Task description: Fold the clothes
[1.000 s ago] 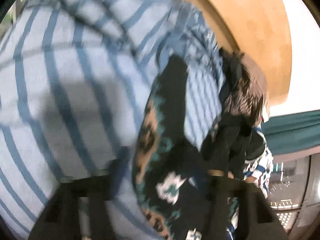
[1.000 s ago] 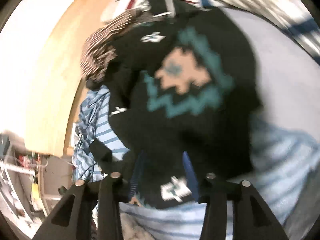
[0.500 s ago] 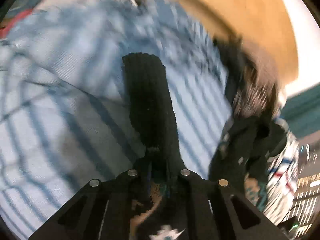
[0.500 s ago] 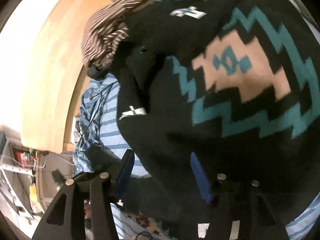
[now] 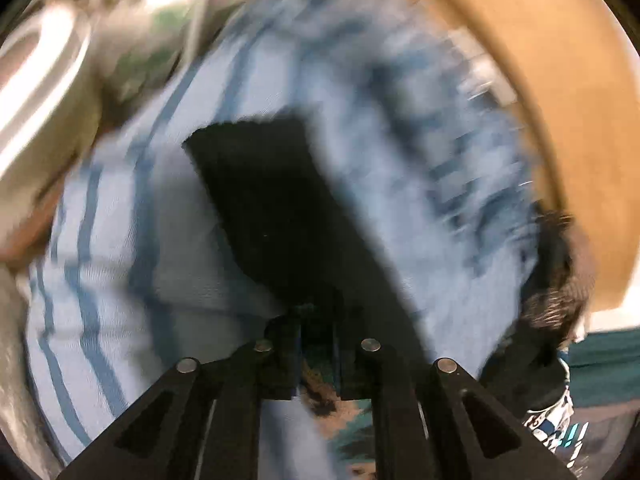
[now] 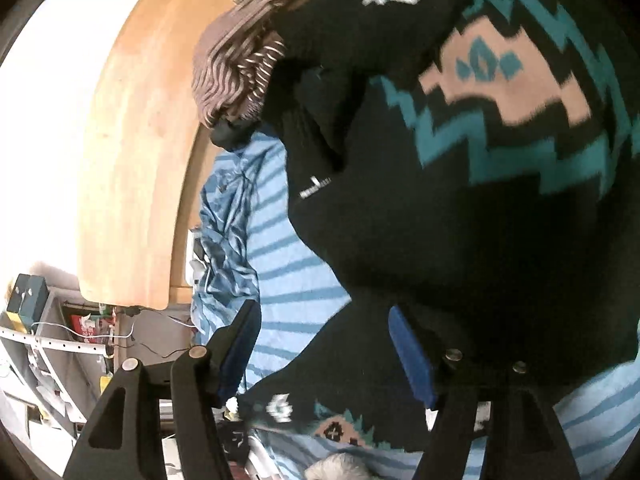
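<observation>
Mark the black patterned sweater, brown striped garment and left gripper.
black patterned sweater (image 6: 460, 240), right wrist view, plain black body.
brown striped garment (image 6: 236, 68), right wrist view, bunched middle.
left gripper (image 5: 316, 344), left wrist view, between fingertips.

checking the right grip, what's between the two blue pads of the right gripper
In the right wrist view, the open right gripper has light blue striped fabric and an edge of the black patterned knit sweater between its pads; neither pad clamps it.

The left gripper (image 5: 316, 344) is matte black, its angled arms cut with triangular openings and fastened by four round silver screws. The right gripper (image 6: 324, 344) shares the black frame and silver screw heads, but carries blue pads (image 6: 410, 354) on the inner faces of its fingers.
</observation>
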`<state>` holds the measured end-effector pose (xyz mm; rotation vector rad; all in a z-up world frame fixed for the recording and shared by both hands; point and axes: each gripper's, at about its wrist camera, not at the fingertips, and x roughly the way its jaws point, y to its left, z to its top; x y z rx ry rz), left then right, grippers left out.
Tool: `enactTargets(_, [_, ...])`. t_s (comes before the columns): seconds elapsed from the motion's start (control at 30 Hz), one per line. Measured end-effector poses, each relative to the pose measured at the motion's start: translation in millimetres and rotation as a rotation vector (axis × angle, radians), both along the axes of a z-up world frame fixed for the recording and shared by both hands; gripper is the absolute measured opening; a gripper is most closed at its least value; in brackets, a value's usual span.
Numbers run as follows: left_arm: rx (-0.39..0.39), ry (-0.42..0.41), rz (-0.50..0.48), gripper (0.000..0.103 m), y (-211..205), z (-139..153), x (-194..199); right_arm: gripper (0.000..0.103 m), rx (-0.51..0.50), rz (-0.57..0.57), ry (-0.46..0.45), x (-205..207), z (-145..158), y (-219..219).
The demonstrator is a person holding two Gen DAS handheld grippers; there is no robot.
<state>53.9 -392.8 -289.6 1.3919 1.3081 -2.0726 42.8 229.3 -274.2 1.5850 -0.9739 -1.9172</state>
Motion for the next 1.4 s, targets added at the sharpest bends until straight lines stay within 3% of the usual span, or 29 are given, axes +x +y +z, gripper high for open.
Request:
enactTargets(0.1, [0.07,-0.018,0.026,0.02,-8,-2,9,0.071,-0.001,-0.014,-0.002,5,1,6])
enactTargets(0.23, [0.109,0.068,0.07,0.059,-12,33,15,0.071,0.016,-0.081,0.008,11,6,33])
enactTargets(0.3, [0.097,0.174,0.046,0.074,-6,58,12,0.071,0.025,-0.128,-0.005,15,4,53])
enactTargets(0.4, [0.086,0.289,-0.079,0.075,15,89,-8,0.073,0.048,-0.182,-0.036,21,-3,78])
enactTargets(0.5, [0.153,0.276,-0.209,0.075,50,86,-28,0.074,0.066,-0.221,-0.08,32,-20,98])
enactTargets(0.7, [0.25,0.091,-0.505,0.075,137,35,-54,0.07,0.056,-0.292,-0.189,51,-56,125])
enactTargets(0.8, [0.321,0.012,-0.562,0.075,161,14,-49,0.069,0.073,-0.317,-0.206,53,-57,139])
enactTargets(0.97, [0.233,-0.034,-0.616,0.075,191,1,-49,0.076,0.272,-0.367,-0.1,48,-32,164])
enactTargets(1.07, [0.205,-0.032,-0.661,0.075,207,2,-56,0.076,0.231,-0.329,-0.098,42,-37,162])
enactTargets(1.2, [0.159,-0.02,-0.747,0.075,229,7,-63,0.076,0.125,-0.261,-0.177,39,-63,139])
enactTargets(1.27, [0.137,-0.013,-0.788,0.075,239,10,-66,0.079,0.148,-0.24,-0.192,39,-71,128])
enactTargets(1.4, [0.124,-0.011,-0.77,0.075,232,9,-71,0.079,0.186,-0.219,-0.177,37,-72,117])
